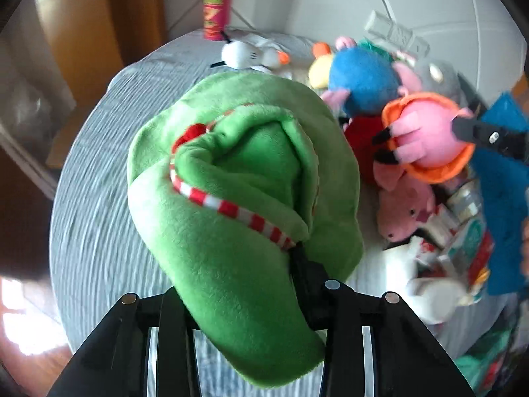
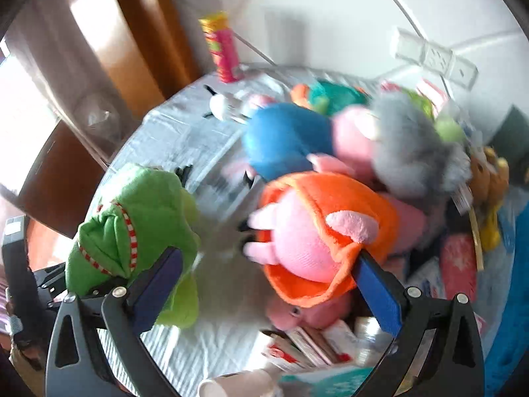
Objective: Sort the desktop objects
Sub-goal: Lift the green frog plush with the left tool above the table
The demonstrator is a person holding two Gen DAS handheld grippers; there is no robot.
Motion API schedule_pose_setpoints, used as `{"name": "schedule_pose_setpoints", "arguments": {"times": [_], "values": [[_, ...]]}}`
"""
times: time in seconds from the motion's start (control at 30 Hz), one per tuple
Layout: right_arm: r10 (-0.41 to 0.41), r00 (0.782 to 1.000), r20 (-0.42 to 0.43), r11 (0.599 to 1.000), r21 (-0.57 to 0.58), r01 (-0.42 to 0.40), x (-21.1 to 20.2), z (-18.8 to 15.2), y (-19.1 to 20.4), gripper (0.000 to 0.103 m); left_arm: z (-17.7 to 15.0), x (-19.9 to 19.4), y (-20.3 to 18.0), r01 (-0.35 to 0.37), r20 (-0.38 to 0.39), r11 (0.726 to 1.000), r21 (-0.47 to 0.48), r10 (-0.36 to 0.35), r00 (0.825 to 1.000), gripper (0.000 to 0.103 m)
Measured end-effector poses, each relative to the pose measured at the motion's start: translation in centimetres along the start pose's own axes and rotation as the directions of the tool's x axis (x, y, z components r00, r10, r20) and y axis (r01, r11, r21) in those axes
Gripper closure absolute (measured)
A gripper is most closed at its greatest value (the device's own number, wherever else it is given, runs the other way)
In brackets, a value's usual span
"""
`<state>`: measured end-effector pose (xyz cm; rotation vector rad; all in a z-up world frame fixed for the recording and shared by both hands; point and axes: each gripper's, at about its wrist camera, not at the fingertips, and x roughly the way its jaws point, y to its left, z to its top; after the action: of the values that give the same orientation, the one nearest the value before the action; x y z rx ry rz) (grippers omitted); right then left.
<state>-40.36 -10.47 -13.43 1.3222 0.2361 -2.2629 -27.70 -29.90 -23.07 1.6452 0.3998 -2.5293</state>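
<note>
Green plush fills the near field of the left wrist view: the green toy [image 1: 238, 198], trimmed with a red-and-white striped band, is clenched in the left tongs [image 1: 264, 297] and hangs lifted above the striped grey cloth of the tabletop [image 1: 99, 198]. From the right wrist view, the right tongs [image 2: 264, 274] stand spread wide, and the orange-dressed pink pig [image 2: 317, 231] sits between the fingers. One blue finger pad [image 2: 377, 284] touches the hem of its orange dress; the other pad is well apart from it, so nothing is gripped yet.

Beyond the pig lies a crowded heap: a blue-bodied plush [image 2: 287, 139], a grey furry toy [image 2: 410, 152], another pink pig [image 2: 297, 314] underneath, and snack packets [image 2: 307, 347]. Farther back stand a small white plush [image 1: 244, 54] and a pink snack tube [image 1: 216, 3].

Judging the risk, closing here could pinch only loose dress fabric, letting the pig slip, or drag neighbouring toys along. Both views are smeared by motion, so a hurried placement might miss.
</note>
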Motion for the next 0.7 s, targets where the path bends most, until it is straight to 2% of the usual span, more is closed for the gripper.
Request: {"name": "schedule_pose_setpoints", "arguments": {"times": [0.1, 0.23, 0.4, 0.53, 0.7], "values": [[0.046, 0.998, 0.046, 0.998, -0.048, -0.043, -0.9, -0.4, 2.3, 0.000, -0.9, -0.8, 1.8, -0.004, 0.013, 0.999, -0.042, 0.004, 1.000, 0.036], [0.095, 0.995, 0.006, 0.990, -0.101, -0.094, 0.9, -1.9, 4.8, 0.000, -2.0, -1.5, 3.3, 0.002, 0.027, 0.998, -0.070, 0.000, 1.000, 0.030], [0.173, 0.981, -0.090, 0.979, -0.090, -0.181, 3.9, -5.4, 5.2, 0.000, -2.4, -3.4, 4.0, -0.021, 0.066, 0.996, -0.083, 0.027, 0.997, 0.024], [0.195, 0.975, -0.106, 0.978, -0.060, -0.202, 4.4, -7.2, 5.6, 0.000, -1.6, -5.2, 3.6, -0.072, 0.099, 0.997, -0.024, 0.074, 0.992, 0.021], [0.169, 0.980, -0.102, 0.985, 0.000, -0.170, 3.9, -8.4, 6.4, 0.000, 1.6, -4.7, 4.2, -0.041, 0.113, 0.990, 0.136, 0.025, 0.993, 0.020]]}}
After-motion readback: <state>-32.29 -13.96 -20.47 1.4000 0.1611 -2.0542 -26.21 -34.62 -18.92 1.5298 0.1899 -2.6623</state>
